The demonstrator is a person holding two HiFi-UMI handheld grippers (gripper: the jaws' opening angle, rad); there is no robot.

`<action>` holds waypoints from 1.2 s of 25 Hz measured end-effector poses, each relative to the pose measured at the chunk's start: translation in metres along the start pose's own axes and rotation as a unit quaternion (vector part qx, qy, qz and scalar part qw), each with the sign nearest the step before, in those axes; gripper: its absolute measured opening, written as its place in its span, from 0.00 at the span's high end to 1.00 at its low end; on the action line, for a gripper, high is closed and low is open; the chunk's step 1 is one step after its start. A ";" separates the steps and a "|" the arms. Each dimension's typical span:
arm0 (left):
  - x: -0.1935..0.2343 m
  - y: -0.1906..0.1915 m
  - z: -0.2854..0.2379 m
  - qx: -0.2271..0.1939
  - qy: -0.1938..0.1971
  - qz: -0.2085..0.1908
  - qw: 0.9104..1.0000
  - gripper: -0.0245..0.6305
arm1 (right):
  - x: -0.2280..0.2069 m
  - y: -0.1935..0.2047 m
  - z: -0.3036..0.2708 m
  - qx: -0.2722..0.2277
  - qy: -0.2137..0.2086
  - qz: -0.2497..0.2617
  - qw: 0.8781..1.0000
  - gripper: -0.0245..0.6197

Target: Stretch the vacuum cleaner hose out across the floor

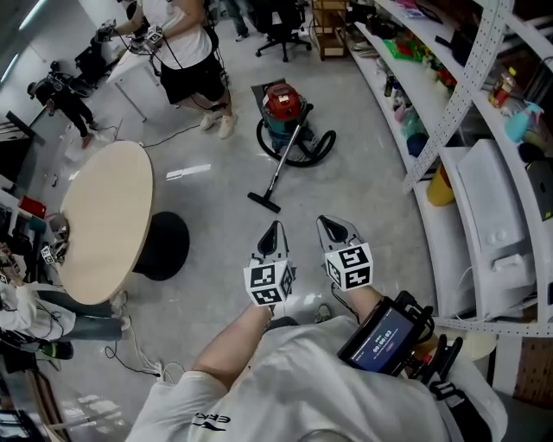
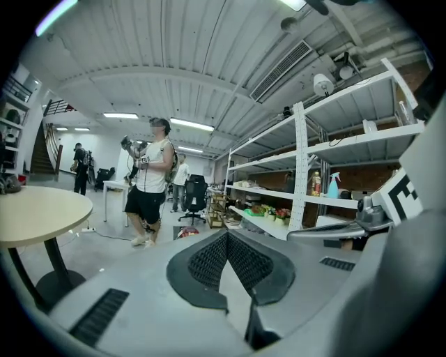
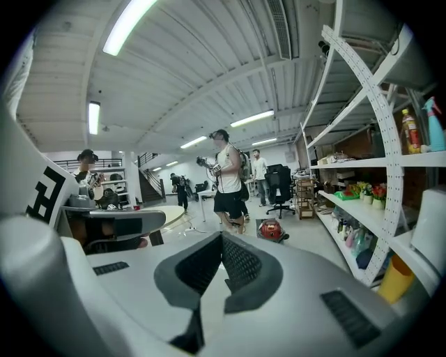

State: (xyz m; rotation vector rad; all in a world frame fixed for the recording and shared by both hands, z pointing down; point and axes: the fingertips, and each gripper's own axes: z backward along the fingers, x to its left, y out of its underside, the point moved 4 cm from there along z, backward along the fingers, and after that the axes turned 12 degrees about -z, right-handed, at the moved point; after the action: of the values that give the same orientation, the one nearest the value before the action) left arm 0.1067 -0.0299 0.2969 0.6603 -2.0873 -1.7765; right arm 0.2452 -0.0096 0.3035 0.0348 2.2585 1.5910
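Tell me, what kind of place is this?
Probably a workshop or lab: long white shelving stocked with bottles and supplies, a round table, an office chair, and a vacuum cleaner on a bare floor.

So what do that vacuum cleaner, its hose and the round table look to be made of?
Vacuum cleaner: likely moulded plastic, glossy red lid over a teal drum. Hose: black, lying in a soft loop, so probably flexible plastic or rubber. Round table: pale matt top, wood or laminate by its even tan; dark base unclear.
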 end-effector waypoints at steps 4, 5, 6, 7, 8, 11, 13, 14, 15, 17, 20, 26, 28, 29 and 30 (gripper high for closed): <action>0.002 -0.006 -0.026 -0.004 0.006 0.001 1.000 0.96 | -0.018 -0.014 -0.022 0.000 -0.002 -0.005 1.000 0.97; 0.005 -0.007 -0.033 -0.005 0.007 0.002 1.000 0.96 | -0.020 -0.018 -0.028 -0.001 -0.002 -0.005 1.000 0.97; 0.008 -0.008 -0.040 -0.006 0.007 0.003 1.000 0.96 | -0.022 -0.022 -0.034 -0.002 -0.003 -0.004 1.000 0.97; 0.011 -0.010 -0.047 -0.007 0.008 0.003 1.000 0.96 | -0.025 -0.026 -0.041 -0.003 -0.003 -0.004 1.000 0.97; 0.014 -0.011 -0.055 -0.008 0.010 0.003 1.000 0.96 | -0.029 -0.029 -0.048 -0.004 -0.002 -0.004 1.000 0.97; 0.024 -0.011 -0.082 -0.012 0.016 0.003 1.000 0.96 | -0.042 -0.037 -0.072 -0.002 0.002 -0.008 1.000 0.97; 0.032 -0.011 -0.104 -0.015 0.021 0.006 1.000 0.96 | -0.050 -0.042 -0.091 0.000 0.007 -0.007 1.000 0.97; 0.038 -0.011 -0.115 -0.017 0.023 0.007 1.000 0.96 | -0.054 -0.046 -0.102 0.001 0.009 -0.005 1.000 0.97; 0.044 -0.012 -0.128 -0.018 0.027 0.008 0.999 0.96 | -0.057 -0.051 -0.113 0.002 0.012 -0.003 1.000 0.97; 0.060 -0.015 -0.153 -0.019 0.034 0.010 0.999 0.96 | -0.064 -0.062 -0.138 0.004 0.020 -0.001 1.000 0.97; 0.087 -0.022 -0.190 -0.017 0.042 0.014 0.999 0.96 | -0.073 -0.079 -0.176 0.007 0.031 -0.001 0.999 0.97; 0.146 -0.017 -0.257 -0.018 0.059 0.009 0.998 0.96 | -0.092 -0.100 -0.257 0.001 0.061 -0.009 0.998 0.97; 0.165 -0.019 -0.276 -0.019 0.062 0.008 0.998 0.96 | -0.094 -0.108 -0.282 -0.001 0.067 -0.013 0.998 0.97; 0.174 -0.023 -0.284 -0.019 0.061 0.007 0.998 0.96 | -0.095 -0.115 -0.293 -0.001 0.069 -0.015 0.998 0.97; 0.183 -0.026 -0.292 -0.017 0.059 0.006 0.998 0.96 | -0.094 -0.122 -0.303 0.000 0.070 -0.017 0.997 0.97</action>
State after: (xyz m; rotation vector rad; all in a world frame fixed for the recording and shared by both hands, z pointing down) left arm 0.1088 -0.3752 0.3129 0.7231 -1.9752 -1.7180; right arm 0.2603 -0.3494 0.3076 -0.1180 2.3506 1.6211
